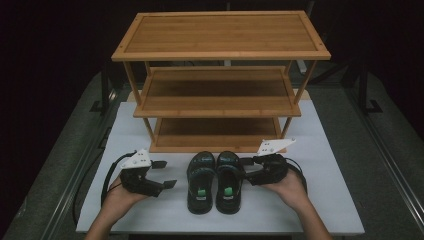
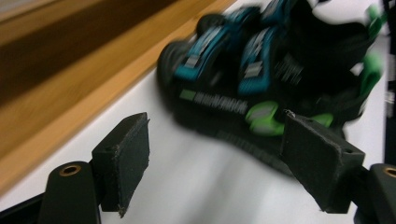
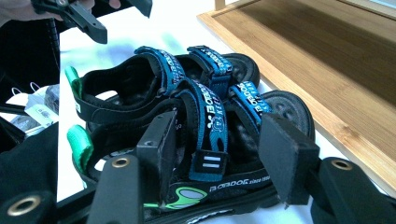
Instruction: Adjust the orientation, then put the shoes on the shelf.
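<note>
Pair of sandals [image 1: 215, 181] stood on table just before bamboo rack [image 1: 220, 100], rack shelves bare, right gripper [image 1: 248, 167] jaws straddled the right sandal [image 1: 229, 182], grip unclear, left gripper [image 1: 164, 174] jaws apart, empty, left of sandals.

Both forearms enter from the lower edge of the high view. The left hand [image 1: 116, 196] holds the left hand-held gripper [image 1: 162, 174], pointing right and slightly tilted; its jaws stand apart with nothing between the pads. The right hand [image 1: 288, 186] holds the right hand-held gripper [image 1: 248, 168], pointing left. Its jaws stand partly open; whether the pads press on anything cannot be told.
</note>
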The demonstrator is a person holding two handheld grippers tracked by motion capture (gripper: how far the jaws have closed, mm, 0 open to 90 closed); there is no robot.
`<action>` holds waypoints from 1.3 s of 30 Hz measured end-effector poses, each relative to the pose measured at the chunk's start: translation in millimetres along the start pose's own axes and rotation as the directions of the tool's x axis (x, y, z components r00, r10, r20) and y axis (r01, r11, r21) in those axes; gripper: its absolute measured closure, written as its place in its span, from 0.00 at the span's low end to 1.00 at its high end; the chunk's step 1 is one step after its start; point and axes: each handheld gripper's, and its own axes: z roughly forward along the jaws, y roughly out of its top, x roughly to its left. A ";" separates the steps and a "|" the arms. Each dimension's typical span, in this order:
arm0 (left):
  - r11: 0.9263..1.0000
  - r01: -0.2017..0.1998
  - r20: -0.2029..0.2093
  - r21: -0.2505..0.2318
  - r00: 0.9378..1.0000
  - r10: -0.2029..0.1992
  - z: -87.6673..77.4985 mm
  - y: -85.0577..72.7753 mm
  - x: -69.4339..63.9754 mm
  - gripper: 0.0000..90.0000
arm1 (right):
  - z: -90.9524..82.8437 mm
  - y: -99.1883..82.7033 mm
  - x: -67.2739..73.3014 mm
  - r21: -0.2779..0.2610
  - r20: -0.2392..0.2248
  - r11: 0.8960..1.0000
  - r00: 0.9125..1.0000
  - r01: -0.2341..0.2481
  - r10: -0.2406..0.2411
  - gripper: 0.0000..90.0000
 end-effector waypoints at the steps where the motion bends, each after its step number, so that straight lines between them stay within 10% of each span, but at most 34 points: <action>1: 1.000 -0.019 0.017 -0.005 1.000 0.019 5.5 10.1 -2.9 0.26 | 0.0 0.1 0.5 0.004 0.000 1.000 1.000 0.001 -0.001 0.51; 21: 0.993 -0.095 0.161 0.076 0.984 0.082 57.3 27.8 -6.6 0.56 | 11.7 -4.8 -0.5 0.069 -0.041 0.997 0.999 -0.018 0.021 0.63; 39: 0.997 -0.077 0.040 0.020 0.996 0.076 57.2 31.2 -13.3 0.79 | 12.3 1.9 6.4 0.027 0.020 0.999 0.999 -0.032 0.031 0.77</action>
